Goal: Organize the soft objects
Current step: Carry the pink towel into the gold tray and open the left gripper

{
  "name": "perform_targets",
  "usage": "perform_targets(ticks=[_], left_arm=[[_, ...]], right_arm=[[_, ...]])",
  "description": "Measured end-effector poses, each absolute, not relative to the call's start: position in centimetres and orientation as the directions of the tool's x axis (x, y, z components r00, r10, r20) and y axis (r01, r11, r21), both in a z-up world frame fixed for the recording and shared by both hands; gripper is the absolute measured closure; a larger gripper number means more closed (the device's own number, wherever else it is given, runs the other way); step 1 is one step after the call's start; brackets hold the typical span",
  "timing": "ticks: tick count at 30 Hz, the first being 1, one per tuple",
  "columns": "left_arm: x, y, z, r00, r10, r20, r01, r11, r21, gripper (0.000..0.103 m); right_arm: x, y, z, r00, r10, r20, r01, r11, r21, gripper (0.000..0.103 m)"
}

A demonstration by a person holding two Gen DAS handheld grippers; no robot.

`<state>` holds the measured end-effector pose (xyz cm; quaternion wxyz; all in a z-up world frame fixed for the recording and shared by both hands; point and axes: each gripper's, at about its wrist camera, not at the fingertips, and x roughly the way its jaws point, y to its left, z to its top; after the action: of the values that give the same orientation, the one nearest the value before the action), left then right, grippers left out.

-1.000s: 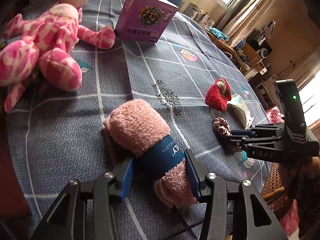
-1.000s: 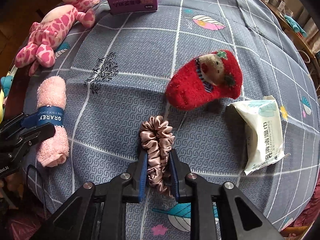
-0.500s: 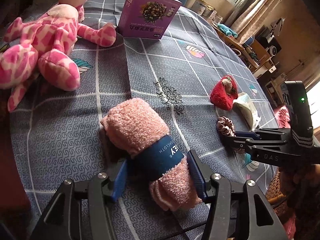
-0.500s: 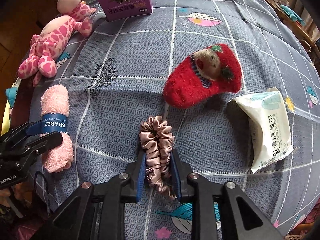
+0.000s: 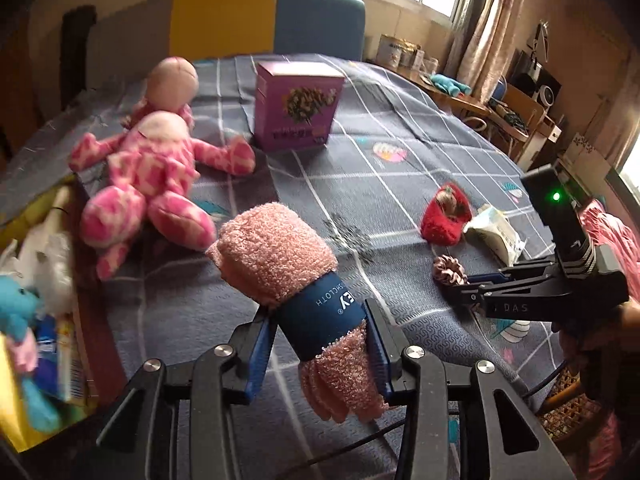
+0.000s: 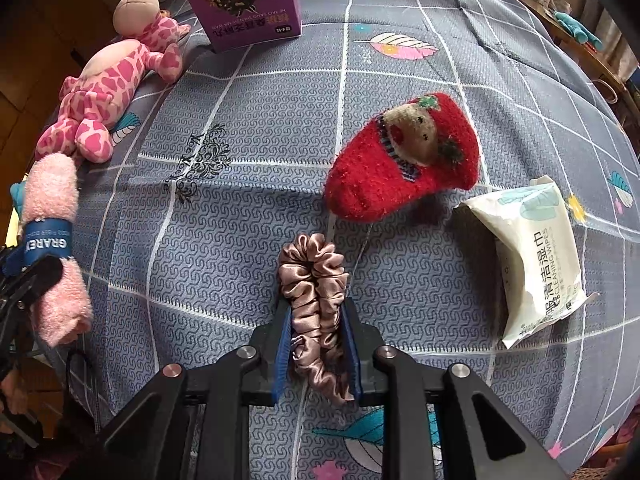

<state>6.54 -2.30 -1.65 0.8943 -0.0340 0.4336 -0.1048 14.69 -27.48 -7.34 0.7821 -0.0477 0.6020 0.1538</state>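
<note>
My left gripper (image 5: 316, 340) is shut on a rolled pink towel (image 5: 276, 256) with a blue paper band, held lifted above the table's left part; it also shows in the right wrist view (image 6: 52, 216). My right gripper (image 6: 316, 344) is shut on a dusty-pink satin scrunchie (image 6: 314, 280), low over the grey patterned tablecloth (image 6: 240, 128). A red plush sock with a reindeer face (image 6: 404, 156) lies just beyond the scrunchie. A pink spotted plush toy (image 5: 152, 172) lies at the far left.
A purple box (image 5: 298, 110) stands at the back of the table. A white wet-wipes pack (image 6: 528, 256) lies right of the red sock. A yellow bin with soft toys (image 5: 28, 320) sits off the table's left edge. A yellow and blue chair back (image 5: 268, 20) stands behind.
My left gripper has lifted the pink towel off the table and tilted upward, bringing the bin at left into view. My right gripper has stayed shut on the scrunchie, drawing back slightly.
</note>
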Motion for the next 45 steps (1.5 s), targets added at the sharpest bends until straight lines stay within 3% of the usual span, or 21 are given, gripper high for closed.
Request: perform_targets(ticks=[11,28,36,45], left_arm=[[4.2,1.6,1.6,0.688,-0.137,-0.713,0.071,0.99,-0.121,0.06],[1.4,9.7,2.3,0.711,-0.006,-0.704,-0.113,0.986,-0.122,0.06],[-1.4,18.7,1.8,0.692,0.095,-0.715,-0.3,0.939,-0.165,0.059],[-2.9,28.7,-1.8,0.578,0.199,-0.791,-0.487,0.862,-0.139,0.06]], right_arm=[[14.0,-26.0,-7.8,0.247,0.159,-0.956,-0.306,0.949,0.078,0.079],[13.4,-25.3,-8.1,0.276,0.137,-0.951,-0.32,0.946,0.044,0.08],[13.1,-25.1,-8.1,0.287,0.129,-0.949,-0.324,0.946,0.031,0.08],[13.1,-25.1,-8.0,0.29,0.127,-0.949,-0.326,0.945,0.027,0.08]])
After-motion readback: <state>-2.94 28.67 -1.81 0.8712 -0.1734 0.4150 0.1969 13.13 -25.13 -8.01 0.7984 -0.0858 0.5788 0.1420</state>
